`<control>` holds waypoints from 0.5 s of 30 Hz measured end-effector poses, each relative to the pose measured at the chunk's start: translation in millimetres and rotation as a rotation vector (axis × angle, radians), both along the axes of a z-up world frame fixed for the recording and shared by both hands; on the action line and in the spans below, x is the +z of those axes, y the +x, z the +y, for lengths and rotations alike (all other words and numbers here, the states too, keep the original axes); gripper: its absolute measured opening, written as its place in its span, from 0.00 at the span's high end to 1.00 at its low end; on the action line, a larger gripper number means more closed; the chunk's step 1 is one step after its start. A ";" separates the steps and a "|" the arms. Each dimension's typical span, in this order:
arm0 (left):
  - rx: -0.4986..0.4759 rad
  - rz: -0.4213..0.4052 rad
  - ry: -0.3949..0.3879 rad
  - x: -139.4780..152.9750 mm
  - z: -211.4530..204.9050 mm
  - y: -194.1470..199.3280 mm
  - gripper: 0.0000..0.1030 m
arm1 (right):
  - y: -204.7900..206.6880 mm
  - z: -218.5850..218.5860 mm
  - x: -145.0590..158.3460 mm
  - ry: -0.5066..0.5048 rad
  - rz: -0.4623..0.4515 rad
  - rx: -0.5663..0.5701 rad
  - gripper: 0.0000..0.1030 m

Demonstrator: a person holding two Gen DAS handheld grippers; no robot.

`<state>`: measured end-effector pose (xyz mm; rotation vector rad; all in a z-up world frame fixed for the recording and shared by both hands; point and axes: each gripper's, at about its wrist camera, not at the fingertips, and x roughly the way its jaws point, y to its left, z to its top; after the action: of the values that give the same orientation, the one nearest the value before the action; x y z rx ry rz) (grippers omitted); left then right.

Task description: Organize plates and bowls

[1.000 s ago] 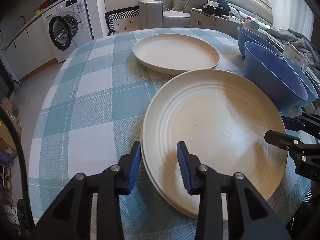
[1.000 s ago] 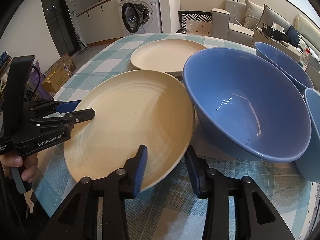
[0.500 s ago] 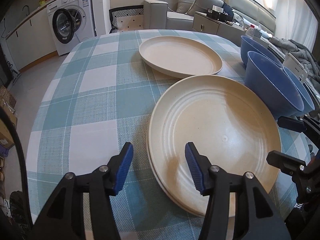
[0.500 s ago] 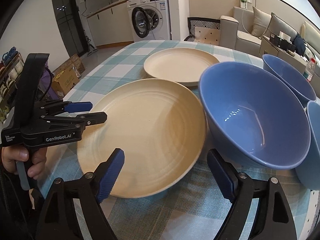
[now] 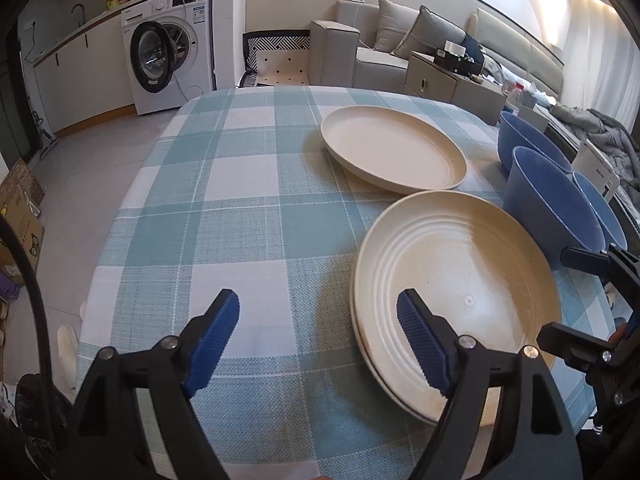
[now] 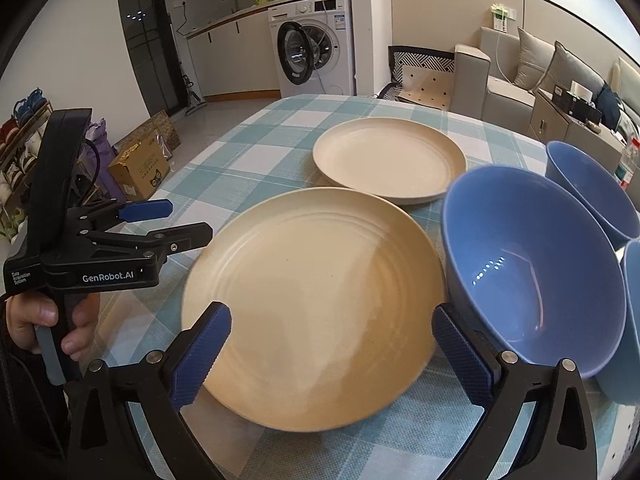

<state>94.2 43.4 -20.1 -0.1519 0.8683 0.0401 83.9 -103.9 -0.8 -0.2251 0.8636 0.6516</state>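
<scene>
A stack of two cream plates [image 5: 456, 292] lies on the checked tablecloth, also in the right wrist view [image 6: 316, 304]. Another cream plate [image 5: 392, 152] lies behind it [image 6: 388, 160]. Three blue bowls stand to the right: the nearest [image 6: 532, 276], one behind [image 6: 588, 184], one at the edge [image 6: 634, 320]. My left gripper [image 5: 318, 338] is open and empty at the stack's near left edge. My right gripper [image 6: 332, 356] is open and empty, its jaws wide on either side of the stack's near rim.
The table [image 5: 224, 216] has open cloth on its left half. Beyond it are a washing machine [image 5: 172, 48], a chair [image 5: 280, 60], a sofa [image 5: 400, 44] and cardboard boxes [image 6: 140, 164] on the floor.
Both grippers opened, letting go of the top plate, and drew back from the stack. The top plate now rests on the lower plate.
</scene>
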 end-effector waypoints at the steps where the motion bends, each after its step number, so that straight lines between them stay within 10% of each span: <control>1: 0.002 -0.001 -0.003 0.5 1.4 -0.2 0.17 | -0.4 1.9 0.6 -0.001 -0.002 0.004 0.01; 3: 0.009 -0.011 -0.003 1.8 3.1 -1.2 0.01 | -0.6 4.4 2.7 -0.002 -0.006 0.013 0.01; 15: 0.027 -0.055 -0.002 13.9 7.3 4.7 0.00 | 9.8 5.4 34.3 0.033 -0.031 0.051 0.01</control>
<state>98.9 50.7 -6.2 -0.1663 0.8118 0.0601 93.7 -98.5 33.5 -0.2272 0.8190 0.7085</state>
